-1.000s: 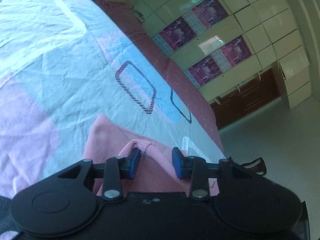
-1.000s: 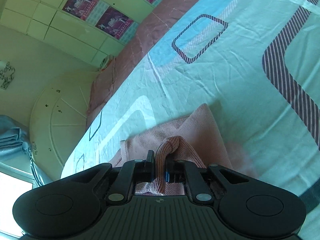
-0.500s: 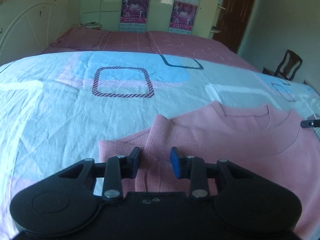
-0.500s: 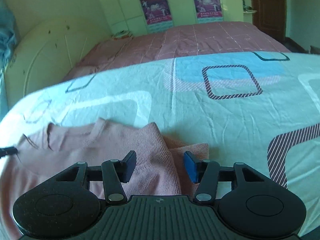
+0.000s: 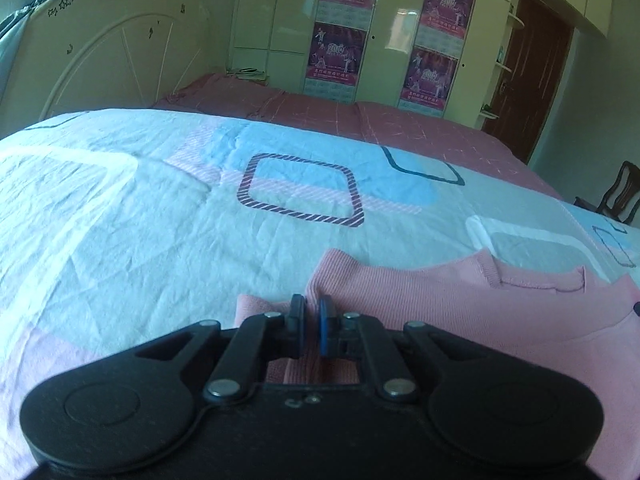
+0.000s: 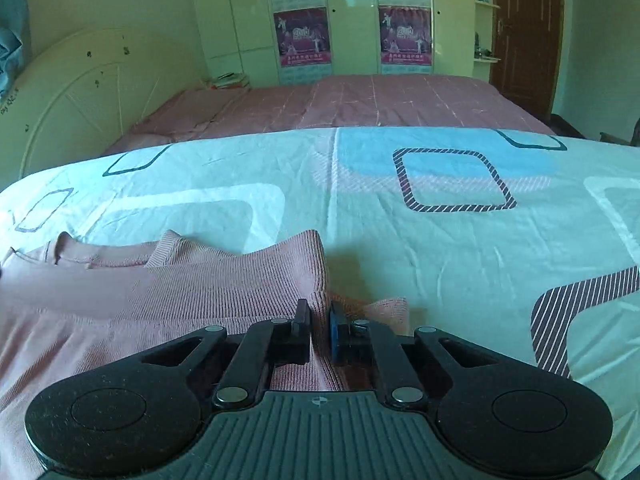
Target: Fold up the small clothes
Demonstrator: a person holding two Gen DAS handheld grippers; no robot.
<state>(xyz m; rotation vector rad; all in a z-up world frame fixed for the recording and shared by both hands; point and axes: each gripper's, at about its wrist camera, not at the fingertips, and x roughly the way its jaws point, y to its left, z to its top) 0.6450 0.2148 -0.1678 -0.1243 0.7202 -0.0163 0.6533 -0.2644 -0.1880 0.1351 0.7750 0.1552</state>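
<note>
A pink ribbed sweater lies flat on the bed, neckline toward the far side. In the left wrist view my left gripper sits at the sweater's left shoulder edge, its jaws closing, blue pads pressed together on a raised fold of knit. Seen from the right wrist, the same sweater spreads to the left. My right gripper is at its right shoulder edge, jaws closing with a ridge of pink fabric pinched between the pads. A sleeve end pokes out just right of it.
The sweater rests on a light blue sheet with square patterns. A reddish bedspread lies beyond it, then a white headboard, wardrobes with posters, a brown door and a chair.
Both views have rolled from tilted to level. Each gripper stood open over the sweater's shoulder half a second ago; both have since closed on a fold of it.
</note>
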